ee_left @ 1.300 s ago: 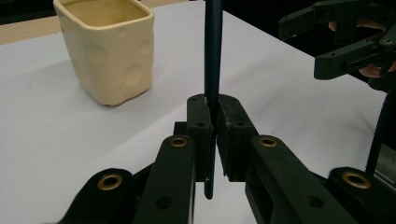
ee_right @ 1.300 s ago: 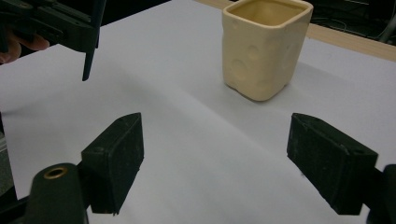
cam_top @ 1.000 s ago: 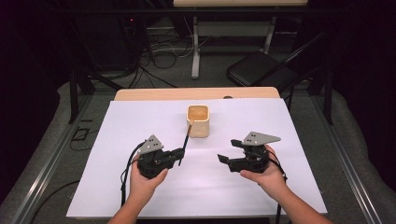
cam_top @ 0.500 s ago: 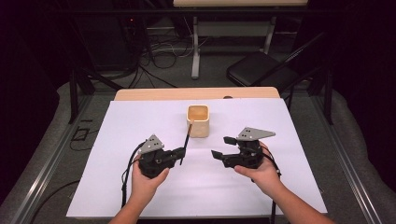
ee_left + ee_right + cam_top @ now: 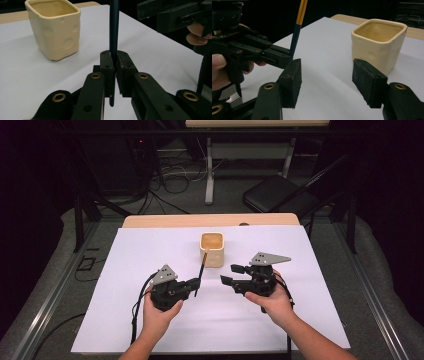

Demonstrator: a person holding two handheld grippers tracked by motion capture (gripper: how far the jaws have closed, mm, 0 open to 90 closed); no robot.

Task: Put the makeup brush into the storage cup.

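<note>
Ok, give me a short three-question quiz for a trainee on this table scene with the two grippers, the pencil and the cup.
1. True or false: the left gripper is clamped on the pencil.
2. What is between the right gripper's jaws? A) the pencil B) the cup C) nothing
3. Name the shape of the cream cup's opening.

Key:
1. True; the pencil stands pinched between the pads.
2. C; the jaws have just been closing, with nothing between them.
3. Roughly square, with rounded corners.

My left gripper (image 5: 196,284) is clamped on the pencil (image 5: 200,272), which leans up toward the cup (image 5: 212,249). My right gripper (image 5: 231,274) has just been closing, nothing between its jaws.
</note>
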